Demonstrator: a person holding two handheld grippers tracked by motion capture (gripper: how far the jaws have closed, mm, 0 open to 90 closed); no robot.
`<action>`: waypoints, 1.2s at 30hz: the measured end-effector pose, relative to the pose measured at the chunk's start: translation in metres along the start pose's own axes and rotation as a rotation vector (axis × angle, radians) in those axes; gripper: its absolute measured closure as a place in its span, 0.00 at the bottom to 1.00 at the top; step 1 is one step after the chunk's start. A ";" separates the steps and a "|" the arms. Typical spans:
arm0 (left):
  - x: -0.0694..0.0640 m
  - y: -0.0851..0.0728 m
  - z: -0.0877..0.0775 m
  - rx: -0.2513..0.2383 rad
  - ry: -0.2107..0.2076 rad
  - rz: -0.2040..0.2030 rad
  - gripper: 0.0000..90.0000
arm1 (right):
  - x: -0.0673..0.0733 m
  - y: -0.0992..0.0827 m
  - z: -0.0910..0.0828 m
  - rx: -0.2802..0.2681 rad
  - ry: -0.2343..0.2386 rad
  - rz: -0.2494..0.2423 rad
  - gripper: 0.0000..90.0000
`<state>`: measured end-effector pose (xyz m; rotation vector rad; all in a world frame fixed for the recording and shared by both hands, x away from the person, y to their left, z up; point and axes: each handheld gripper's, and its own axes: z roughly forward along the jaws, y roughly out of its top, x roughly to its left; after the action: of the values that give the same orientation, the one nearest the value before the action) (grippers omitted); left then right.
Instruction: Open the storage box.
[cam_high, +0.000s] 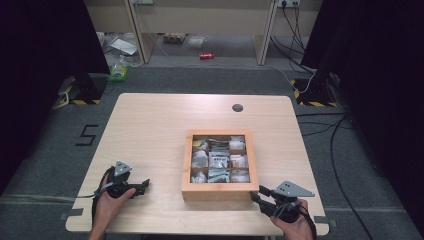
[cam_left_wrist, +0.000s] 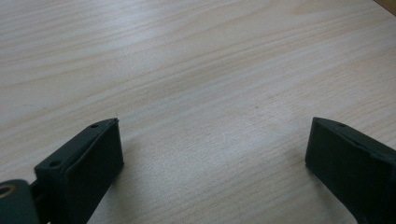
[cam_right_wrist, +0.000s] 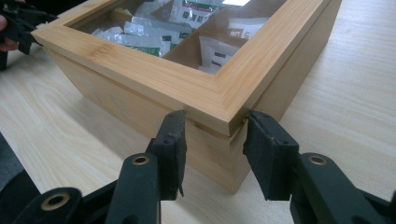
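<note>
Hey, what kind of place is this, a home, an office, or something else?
Probably a lab or recording studio, not a home. Black curtains flank a lone wooden table, stands with hazard-striped bases sit on grey carpet, and loose cables trail across the floor.

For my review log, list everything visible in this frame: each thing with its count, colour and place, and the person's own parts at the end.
Table: one, light wood, centre of the high view.
Wooden box: one, tan, glass-topped lid, right of table centre.
Packets: several, mostly white and green, in the box compartments; count unclear.
Round hole: one, dark, far side of the tabletop.
Red can: one, on the floor beyond the table.
Left gripper: one, black, jaws open over bare tabletop, near left.
Right gripper: one, black, jaws open astride the box's near right corner.
Hands: two, at the near edge, one on each gripper.
</note>
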<state>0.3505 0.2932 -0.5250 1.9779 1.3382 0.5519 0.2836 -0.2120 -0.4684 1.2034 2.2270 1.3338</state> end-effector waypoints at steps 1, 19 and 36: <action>0.000 0.000 0.000 0.000 0.000 0.000 0.04 | 0.001 0.001 -0.001 -0.016 -0.002 -0.002 0.66; 0.000 0.000 0.000 0.001 0.001 0.000 0.03 | -0.006 0.003 -0.009 -0.012 -0.003 0.034 0.68; 0.000 0.000 0.000 0.002 0.001 0.000 0.03 | 0.001 0.000 0.003 0.020 -0.027 -0.001 0.69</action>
<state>0.3508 0.2931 -0.5250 1.9795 1.3393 0.5519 0.2847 -0.2096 -0.4699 1.2195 2.2277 1.2899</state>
